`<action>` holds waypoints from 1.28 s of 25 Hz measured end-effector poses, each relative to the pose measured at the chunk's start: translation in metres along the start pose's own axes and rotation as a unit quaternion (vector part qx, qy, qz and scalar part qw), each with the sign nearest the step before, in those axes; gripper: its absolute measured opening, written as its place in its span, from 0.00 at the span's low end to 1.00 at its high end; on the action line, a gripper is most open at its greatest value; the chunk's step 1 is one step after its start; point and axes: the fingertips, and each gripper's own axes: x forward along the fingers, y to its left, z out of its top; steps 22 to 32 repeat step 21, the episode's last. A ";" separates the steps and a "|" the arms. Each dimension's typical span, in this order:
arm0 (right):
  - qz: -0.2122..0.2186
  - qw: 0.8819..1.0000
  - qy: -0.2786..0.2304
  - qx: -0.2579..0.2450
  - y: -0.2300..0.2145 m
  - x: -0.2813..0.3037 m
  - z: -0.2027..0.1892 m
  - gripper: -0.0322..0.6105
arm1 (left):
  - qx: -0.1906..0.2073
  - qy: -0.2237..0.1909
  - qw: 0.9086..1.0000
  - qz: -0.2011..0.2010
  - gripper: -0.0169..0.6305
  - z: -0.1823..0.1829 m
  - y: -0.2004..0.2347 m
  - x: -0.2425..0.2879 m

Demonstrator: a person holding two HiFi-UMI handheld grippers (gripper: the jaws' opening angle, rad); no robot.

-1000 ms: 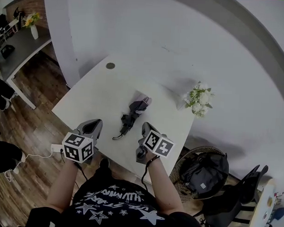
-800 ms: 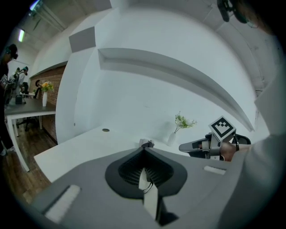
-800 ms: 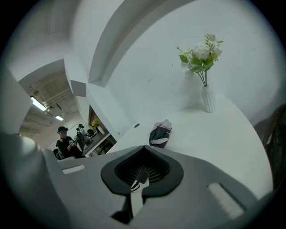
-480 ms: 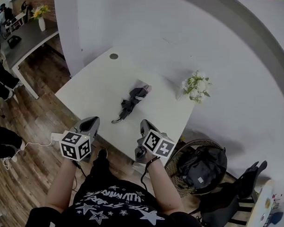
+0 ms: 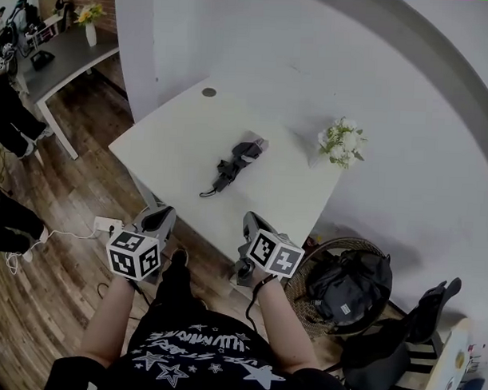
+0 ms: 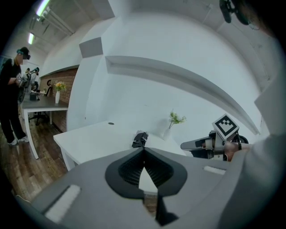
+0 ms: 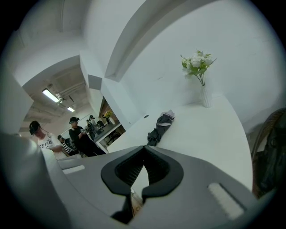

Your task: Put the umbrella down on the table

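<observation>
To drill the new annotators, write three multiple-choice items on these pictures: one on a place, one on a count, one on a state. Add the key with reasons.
1. Where does the umbrella lie?
A. on the white table
B. on the wooden floor
C. in the basket

2. How many vases of flowers stand on that table?
A. none
B. one
C. three

3. How are the left gripper and right gripper?
A. both open
B. both shut, empty
C. right shut on the umbrella

Key: 1 A, the head view shows it folded mid-table; 2 B, a single vase stands near the wall; 3 B, each gripper view shows its jaws together with nothing between.
</observation>
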 end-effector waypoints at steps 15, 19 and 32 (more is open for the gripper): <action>0.019 1.000 0.016 -0.006 0.006 -0.023 -0.028 0.07 | -0.004 -0.002 1.000 0.013 0.03 -0.020 -0.017 -0.033; 0.018 1.000 0.016 -0.008 0.004 -0.025 -0.029 0.07 | -0.002 -0.005 1.000 0.014 0.03 -0.019 -0.021 -0.032; 0.016 1.000 0.018 -0.009 0.003 -0.027 -0.029 0.07 | -0.002 -0.006 1.000 0.013 0.03 -0.018 -0.024 -0.032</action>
